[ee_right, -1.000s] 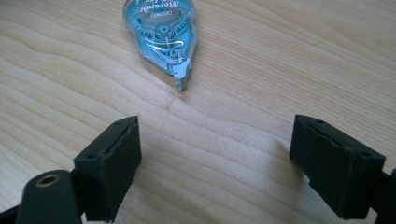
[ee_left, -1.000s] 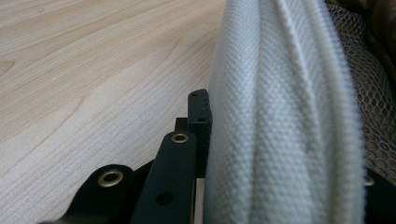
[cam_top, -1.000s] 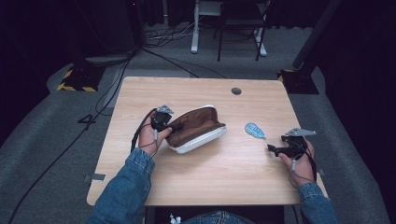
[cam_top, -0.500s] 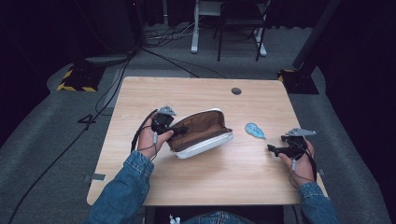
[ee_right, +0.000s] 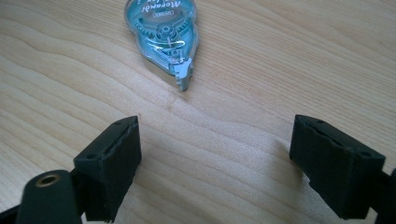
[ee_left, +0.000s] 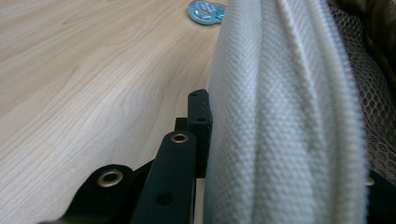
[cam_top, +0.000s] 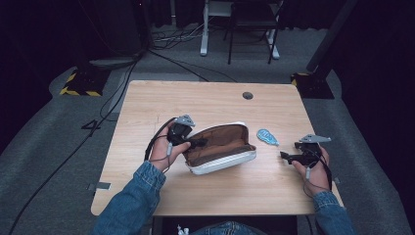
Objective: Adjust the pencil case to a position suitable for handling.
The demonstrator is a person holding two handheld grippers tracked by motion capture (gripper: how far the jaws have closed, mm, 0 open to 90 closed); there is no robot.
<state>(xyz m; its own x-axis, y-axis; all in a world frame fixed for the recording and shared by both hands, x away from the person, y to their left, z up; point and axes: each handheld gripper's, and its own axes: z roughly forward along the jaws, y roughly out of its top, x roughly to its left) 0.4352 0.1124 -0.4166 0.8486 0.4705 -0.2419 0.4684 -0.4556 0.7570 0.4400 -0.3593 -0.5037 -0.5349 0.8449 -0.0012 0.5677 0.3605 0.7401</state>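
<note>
The left gripper (cam_top: 195, 143) has its jaws clamped on the white edge of an open pencil case (cam_top: 220, 149), tipping its brown inside toward the person at the middle of the table (cam_top: 195, 98). The right gripper (cam_top: 284, 155) rests with jaws wide apart and empty, just short of a blue correction tape (cam_top: 267, 137).
</note>
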